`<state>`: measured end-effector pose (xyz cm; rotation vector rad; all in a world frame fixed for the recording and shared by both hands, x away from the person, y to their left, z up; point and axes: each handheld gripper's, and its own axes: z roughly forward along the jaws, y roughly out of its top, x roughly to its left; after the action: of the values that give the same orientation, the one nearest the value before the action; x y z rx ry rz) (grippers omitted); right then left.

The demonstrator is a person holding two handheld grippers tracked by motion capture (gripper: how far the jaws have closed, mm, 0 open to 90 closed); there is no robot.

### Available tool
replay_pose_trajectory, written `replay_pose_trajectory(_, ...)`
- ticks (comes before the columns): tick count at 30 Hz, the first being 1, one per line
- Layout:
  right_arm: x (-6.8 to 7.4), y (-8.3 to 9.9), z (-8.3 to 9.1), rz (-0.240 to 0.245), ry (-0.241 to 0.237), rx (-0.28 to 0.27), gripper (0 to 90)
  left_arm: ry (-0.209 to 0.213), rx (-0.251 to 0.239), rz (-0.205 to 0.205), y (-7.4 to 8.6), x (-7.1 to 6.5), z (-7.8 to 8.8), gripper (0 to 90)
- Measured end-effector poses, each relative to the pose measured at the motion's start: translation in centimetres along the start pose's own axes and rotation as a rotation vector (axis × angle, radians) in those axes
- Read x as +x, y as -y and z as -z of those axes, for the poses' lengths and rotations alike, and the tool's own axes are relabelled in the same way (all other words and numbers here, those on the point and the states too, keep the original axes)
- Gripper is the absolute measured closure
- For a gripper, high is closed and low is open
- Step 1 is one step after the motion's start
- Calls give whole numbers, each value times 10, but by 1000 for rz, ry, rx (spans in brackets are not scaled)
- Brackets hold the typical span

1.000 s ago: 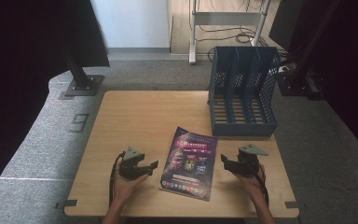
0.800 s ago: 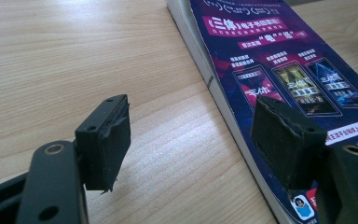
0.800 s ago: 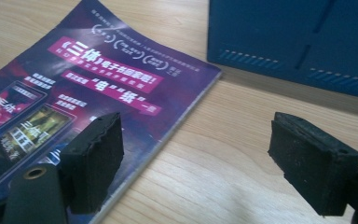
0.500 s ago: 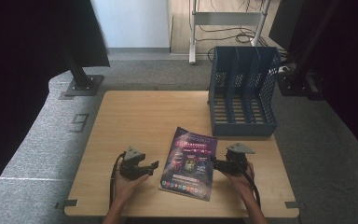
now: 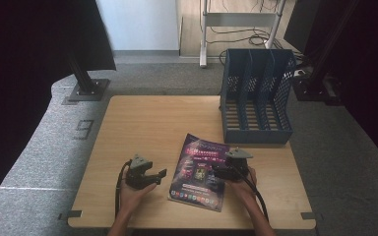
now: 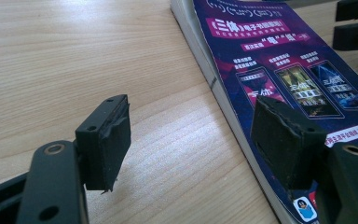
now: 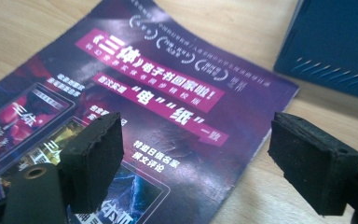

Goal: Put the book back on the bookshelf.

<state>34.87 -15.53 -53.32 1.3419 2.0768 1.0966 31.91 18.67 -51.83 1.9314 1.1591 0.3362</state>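
Note:
A purple paperback book lies flat on the wooden table near its front edge. My left gripper rests open on the table just left of the book. In the left gripper view the gripper has its jaws wide apart, and the book lies ahead on the right, one pad over its near corner. My right gripper is open at the book's right edge. In the right gripper view the gripper straddles that edge of the book, one jaw over the cover and one over bare wood.
A blue slotted file rack stands at the table's back right, and its base lies just beyond the book. The right gripper's jaws show at the far side of the book. Grey carpet surrounds the table.
My right gripper has moved left from the bare table onto the book's right edge. The left gripper and the book have stayed in place.

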Motion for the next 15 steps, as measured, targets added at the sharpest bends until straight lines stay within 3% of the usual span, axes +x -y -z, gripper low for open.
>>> replay_pose_trajectory(15, 0, 9, -18, -8, -17, 75, 127, 0, 6, -10, 1, -2, -3, 286)
